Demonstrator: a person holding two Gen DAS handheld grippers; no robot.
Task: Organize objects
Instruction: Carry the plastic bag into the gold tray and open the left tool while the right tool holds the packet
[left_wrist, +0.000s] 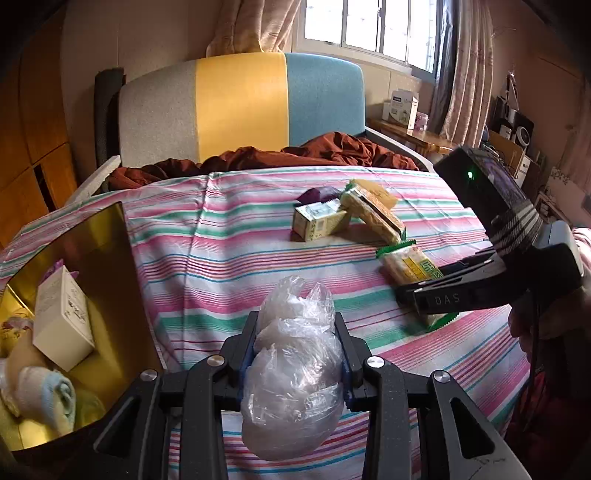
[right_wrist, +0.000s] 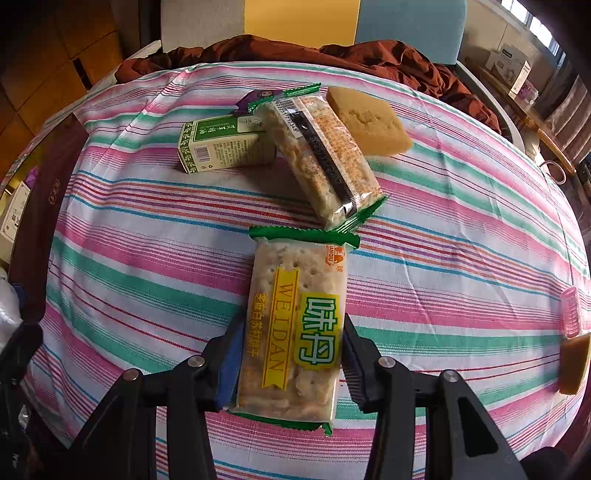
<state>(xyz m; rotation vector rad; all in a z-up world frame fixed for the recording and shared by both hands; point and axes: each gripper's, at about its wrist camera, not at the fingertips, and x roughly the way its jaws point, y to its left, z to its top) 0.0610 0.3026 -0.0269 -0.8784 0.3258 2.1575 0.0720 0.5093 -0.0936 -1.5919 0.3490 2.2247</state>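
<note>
My left gripper (left_wrist: 295, 334) is shut on a crumpled clear plastic bag (left_wrist: 295, 373), held above the striped cloth next to a gold box (left_wrist: 107, 258). My right gripper (right_wrist: 291, 338) has its fingers closed against both sides of a green-edged cracker pack (right_wrist: 295, 321) lying on the cloth; it also shows in the left wrist view (left_wrist: 410, 264). Beyond it lie a second cracker pack (right_wrist: 321, 158), a green and white carton (right_wrist: 221, 147), a purple wrapper (right_wrist: 255, 99) and a yellow sponge-like block (right_wrist: 369, 122).
The gold box holds a white carton (left_wrist: 62, 317) and rolled socks (left_wrist: 48, 398). A brown blanket (left_wrist: 295, 155) and a striped headboard (left_wrist: 240, 103) lie beyond the cloth. A pink comb-like item (right_wrist: 570, 312) and a tan block (right_wrist: 574, 365) lie at the right edge.
</note>
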